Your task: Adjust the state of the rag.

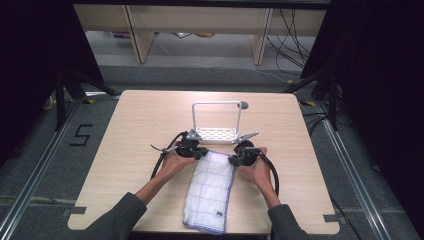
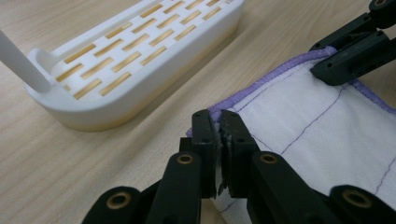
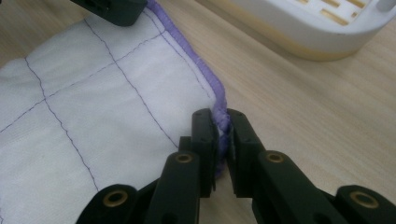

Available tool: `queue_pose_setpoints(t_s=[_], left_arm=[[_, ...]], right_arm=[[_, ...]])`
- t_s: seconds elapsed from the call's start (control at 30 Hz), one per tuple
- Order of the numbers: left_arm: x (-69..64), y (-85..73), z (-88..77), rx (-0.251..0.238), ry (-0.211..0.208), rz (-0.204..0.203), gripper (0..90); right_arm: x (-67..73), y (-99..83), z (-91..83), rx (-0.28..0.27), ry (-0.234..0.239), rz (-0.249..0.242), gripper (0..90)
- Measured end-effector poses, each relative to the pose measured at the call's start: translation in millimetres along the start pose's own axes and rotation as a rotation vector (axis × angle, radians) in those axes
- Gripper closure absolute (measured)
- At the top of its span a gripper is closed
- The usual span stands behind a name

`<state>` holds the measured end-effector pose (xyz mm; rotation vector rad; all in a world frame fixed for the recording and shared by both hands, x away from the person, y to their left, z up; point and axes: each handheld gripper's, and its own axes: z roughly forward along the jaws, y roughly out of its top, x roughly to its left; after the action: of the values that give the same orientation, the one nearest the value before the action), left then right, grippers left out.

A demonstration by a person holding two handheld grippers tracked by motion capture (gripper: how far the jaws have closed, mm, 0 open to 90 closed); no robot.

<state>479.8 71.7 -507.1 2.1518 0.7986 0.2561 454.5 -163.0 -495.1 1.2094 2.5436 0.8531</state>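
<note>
A white cloth [image 1: 210, 192] with thin purple lines and a purple hem lies folded on the wooden table [image 1: 135, 125], running from about the middle down to the near edge, where its end hangs a little over. Its far edge sits just in front of a white slotted rack [image 1: 216, 133] with a tall handle loop, which stands near the middle of the table.

The person has one gripper at each far corner of the cloth. The left gripper [image 2: 218, 126] has its jaws pinched tight on the left far corner, the hem caught between the pads. The right gripper [image 3: 221, 123] is likewise clamped on the right far corner, purple hem squeezed between its jaws. Both corners still lie low against the tabletop, and the cloth between them looks flat.
</note>
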Motion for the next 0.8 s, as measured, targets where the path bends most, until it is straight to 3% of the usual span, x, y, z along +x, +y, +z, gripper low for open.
queue_pose_setpoints(t_s=[0.27,0.3,0.43,0.63,0.67,0.7,0.73,0.8], left_arm=[[-0.8,5.5,-22.9,-0.054,-0.001,0.006,85.3],[-2.4,6.0,-24.7,-0.077,-0.006,-0.011,85.3],[-3.8,10.2,-42.5,-0.087,0.004,0.025,85.2],[-9.9,14.6,-62.9,-0.150,-0.017,0.011,85.2],[-11.9,16.1,-67.7,-0.158,-0.022,0.019,85.2],[-13.5,17.1,-70.9,-0.163,-0.023,0.023,85.2],[-15.5,18.8,-76.2,-0.175,-0.029,0.031,85.2],[-18.9,21.5,-85.0,-0.189,-0.043,0.037,85.2]], right_arm=[[6.4,6.4,-15.7,-0.075,0.018,-0.002,84.7],[7.6,7.6,-19.2,-0.070,0.019,-0.007,84.7],[12.4,13.6,-29.9,-0.097,0.023,-0.028,84.7],[22.2,20.6,-46.4,-0.159,0.032,-0.046,84.8],[23.0,21.6,-50.0,-0.154,0.038,-0.052,84.8],[25.0,22.3,-52.2,-0.188,0.033,-0.053,84.8],[26.1,23.3,-56.8,-0.173,0.042,-0.059,84.8],[30.0,24.0,-63.5,-0.213,0.041,-0.072,84.8]])
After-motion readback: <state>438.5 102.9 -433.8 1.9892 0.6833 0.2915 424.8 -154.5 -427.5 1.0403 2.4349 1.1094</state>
